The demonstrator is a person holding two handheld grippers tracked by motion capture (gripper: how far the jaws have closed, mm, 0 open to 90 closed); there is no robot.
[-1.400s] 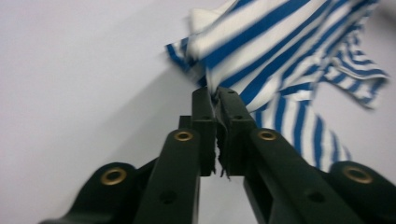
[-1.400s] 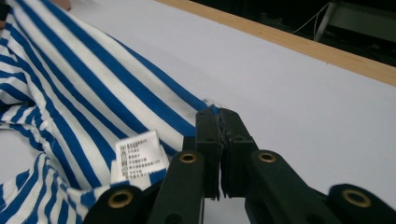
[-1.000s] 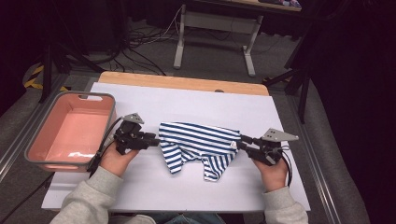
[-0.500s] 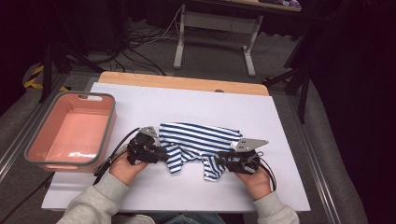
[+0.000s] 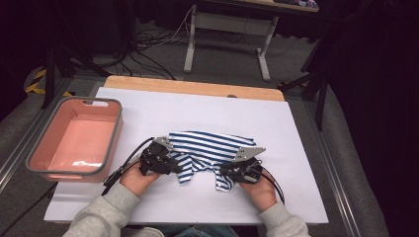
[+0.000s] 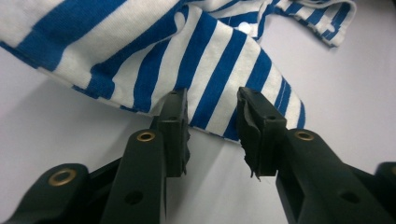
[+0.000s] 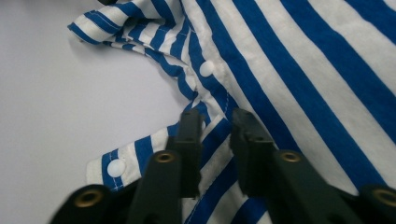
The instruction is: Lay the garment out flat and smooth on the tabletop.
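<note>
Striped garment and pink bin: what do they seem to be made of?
Striped garment: soft knit fabric, probably cotton jersey, matte; it folds and wrinkles, with stitched hems and white snap buttons. Pink bin: looks like moulded plastic, smooth with a slight sheen, and a grey rim.

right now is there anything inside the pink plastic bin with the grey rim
No, the pink plastic bin shows only its bare pink floor in the high view, while the blue-and-white striped garment lies on the white table sheet.
</note>
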